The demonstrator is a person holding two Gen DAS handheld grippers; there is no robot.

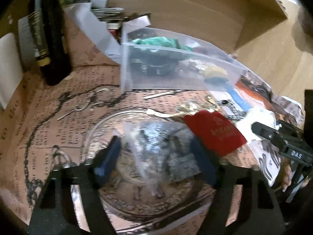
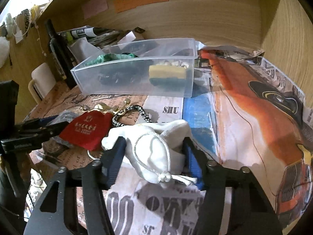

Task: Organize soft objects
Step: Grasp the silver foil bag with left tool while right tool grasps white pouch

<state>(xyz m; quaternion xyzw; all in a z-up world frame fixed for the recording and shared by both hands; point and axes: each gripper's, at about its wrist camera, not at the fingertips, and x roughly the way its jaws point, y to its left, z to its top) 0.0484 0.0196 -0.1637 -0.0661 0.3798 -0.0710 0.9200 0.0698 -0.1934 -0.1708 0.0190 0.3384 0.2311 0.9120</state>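
Observation:
My left gripper (image 1: pixel 156 156) hangs open over a grey, see-through soft pouch (image 1: pixel 162 146) that lies on a glass plate (image 1: pixel 97 135); the view is blurred. A red pouch (image 1: pixel 213 131) lies just right of it, also in the right wrist view (image 2: pixel 88 129). My right gripper (image 2: pixel 154 156) is open with its blue fingers (image 2: pixel 115 160) on either side of a white drawstring pouch (image 2: pixel 154 148) on the newspaper. A clear plastic bin (image 2: pixel 137 76) behind holds a green cloth (image 2: pixel 109 57), a yellow and green sponge (image 2: pixel 166 74) and dark items. The bin also shows in the left wrist view (image 1: pixel 176 66).
A dark bottle (image 2: pixel 58 54) and a white mug (image 2: pixel 41 80) stand left of the bin. Gold trinkets (image 2: pixel 107 107) and a braided black cord (image 2: pixel 135 113) lie beside the red pouch. Papers are piled at the back. Wooden walls enclose the desk.

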